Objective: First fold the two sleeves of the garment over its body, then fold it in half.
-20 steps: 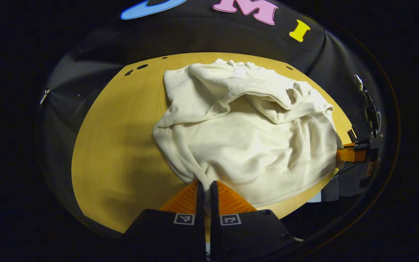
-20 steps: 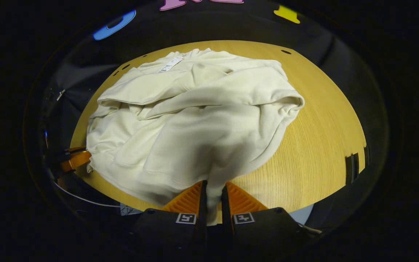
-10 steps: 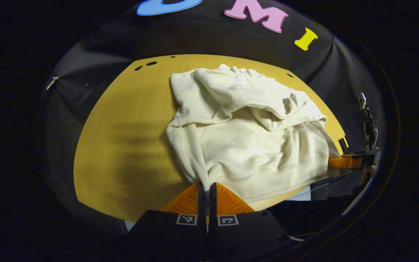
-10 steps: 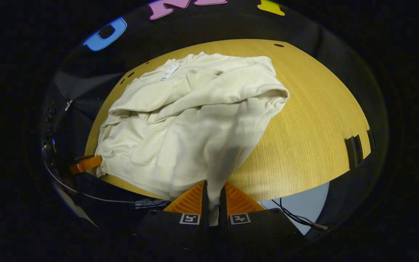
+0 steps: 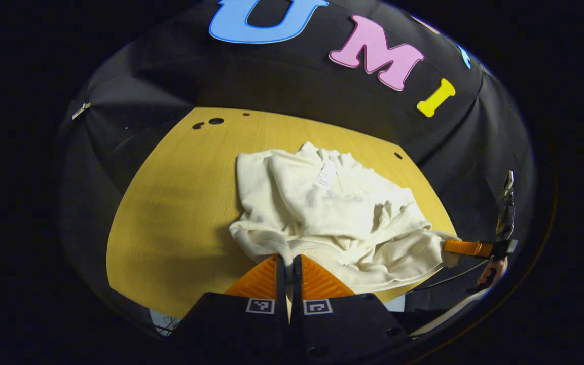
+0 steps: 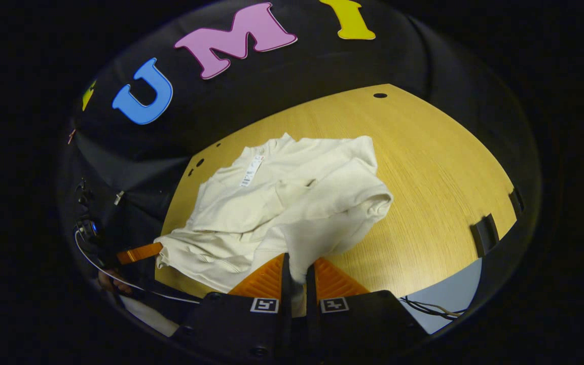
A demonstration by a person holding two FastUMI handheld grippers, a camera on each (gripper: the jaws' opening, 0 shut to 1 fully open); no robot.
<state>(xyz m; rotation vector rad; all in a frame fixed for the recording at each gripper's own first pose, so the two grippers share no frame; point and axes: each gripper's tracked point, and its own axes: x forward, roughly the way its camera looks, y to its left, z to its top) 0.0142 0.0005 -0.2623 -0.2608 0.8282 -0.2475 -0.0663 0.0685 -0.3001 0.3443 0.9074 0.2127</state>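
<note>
Both grippers are clamped on the hem: the left gripper point(image 5: 287, 266) at 6 o'clock, the right gripper point(image 6: 297, 268) likewise. Since a second ago they have lifted the sweatshirt point(image 5: 332, 213) hem toward the collar; the half-fold looks underway on the table point(image 5: 170, 203).

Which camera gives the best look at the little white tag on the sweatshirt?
The right gripper view: the tag lies long and flat by the neck of the sweatshirt. In the left gripper view the tag looks shorter and partly creased.
</note>
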